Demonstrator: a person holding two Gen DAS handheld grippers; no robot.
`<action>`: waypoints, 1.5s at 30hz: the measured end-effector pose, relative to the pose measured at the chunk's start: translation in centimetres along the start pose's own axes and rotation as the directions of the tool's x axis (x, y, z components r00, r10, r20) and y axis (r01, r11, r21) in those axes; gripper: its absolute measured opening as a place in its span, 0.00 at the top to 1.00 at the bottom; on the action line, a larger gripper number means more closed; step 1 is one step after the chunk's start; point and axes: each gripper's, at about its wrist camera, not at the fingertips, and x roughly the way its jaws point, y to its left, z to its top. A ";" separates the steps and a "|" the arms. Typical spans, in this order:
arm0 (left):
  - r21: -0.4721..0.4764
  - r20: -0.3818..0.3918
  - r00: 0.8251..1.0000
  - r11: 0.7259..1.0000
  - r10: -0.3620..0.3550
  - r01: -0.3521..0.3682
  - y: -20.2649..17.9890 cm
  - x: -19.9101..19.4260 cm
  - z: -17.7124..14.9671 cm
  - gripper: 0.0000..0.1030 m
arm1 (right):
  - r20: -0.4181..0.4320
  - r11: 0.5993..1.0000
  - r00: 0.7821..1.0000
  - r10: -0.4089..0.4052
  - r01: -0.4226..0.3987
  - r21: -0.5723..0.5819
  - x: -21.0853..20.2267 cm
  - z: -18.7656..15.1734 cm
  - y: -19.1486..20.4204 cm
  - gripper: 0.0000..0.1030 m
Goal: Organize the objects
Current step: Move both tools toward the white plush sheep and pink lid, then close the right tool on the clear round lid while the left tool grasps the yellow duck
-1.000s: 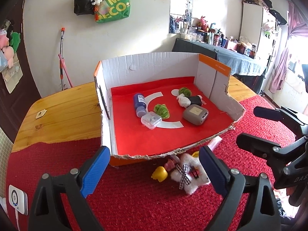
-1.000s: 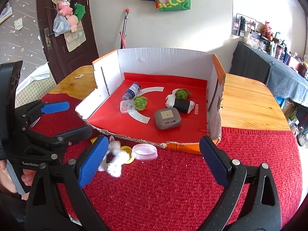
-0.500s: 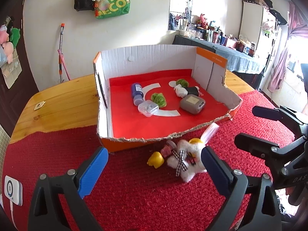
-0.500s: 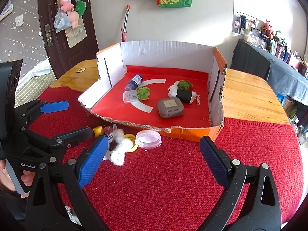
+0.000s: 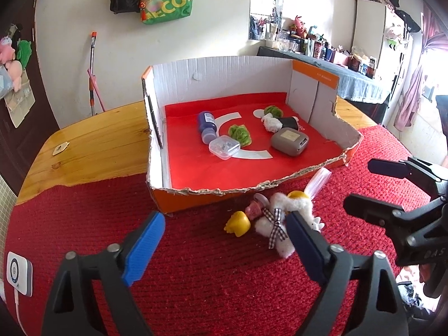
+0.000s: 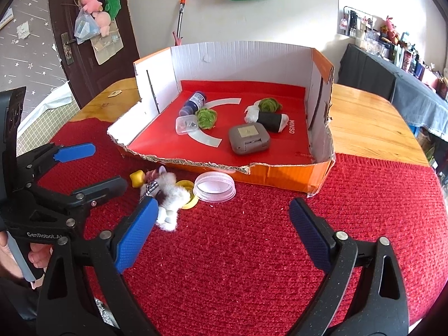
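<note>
Both grippers hang with their blue pads apart and nothing between them, each having just narrowed a little. The left gripper (image 5: 224,249) hovers over the red mat (image 5: 196,280), its right pad just beside a white plush toy (image 5: 275,224). The right gripper (image 6: 221,224) is near a clear lid (image 6: 215,187). Beyond stands the cardboard box (image 6: 282,173), holding a grey case (image 6: 248,139) and blue bottle (image 5: 207,126).

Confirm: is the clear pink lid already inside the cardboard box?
No. The clear pink lid lies on the red cloth just outside the torn front wall of the cardboard box.
</note>
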 end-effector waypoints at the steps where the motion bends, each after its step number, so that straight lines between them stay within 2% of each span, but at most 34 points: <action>1: 0.002 -0.003 1.000 1.000 0.000 0.000 0.0 0.1 0.0 0.21 | -0.002 1.000 1.000 0.000 0.000 0.001 0.1 0.0 0.0 0.17; 4: -0.002 -0.017 1.000 1.000 -0.009 0.009 0.3 0.6 -0.1 0.29 | -0.012 1.000 1.000 0.004 -0.004 0.009 0.6 -0.1 -0.2 0.26; 6: -0.006 -0.028 1.000 1.000 -0.014 0.014 0.5 1.0 -0.1 0.32 | -0.021 1.000 1.000 0.006 -0.005 0.015 1.1 -0.1 -0.3 0.28; 13: -0.005 -0.055 0.998 1.000 -0.015 0.014 0.9 2.1 -0.2 0.39 | -0.034 0.999 0.999 0.016 -0.015 0.039 2.1 -0.1 -0.8 0.29; 26: 0.008 -0.089 0.995 0.999 -0.036 0.037 0.6 3.6 0.0 0.46 | -0.056 0.997 0.997 0.048 -0.045 0.060 3.8 0.5 -1.3 0.34; 37: -0.003 -0.116 0.988 0.995 -0.101 0.101 0.6 4.4 0.1 0.68 | -0.068 0.994 0.994 0.085 -0.079 0.079 4.9 0.8 -1.8 0.39; 45: 0.016 -0.122 0.987 0.994 -0.110 0.112 -0.2 4.6 0.0 0.74 | -0.072 0.991 0.992 0.104 -0.098 0.090 5.4 0.8 -1.9 0.42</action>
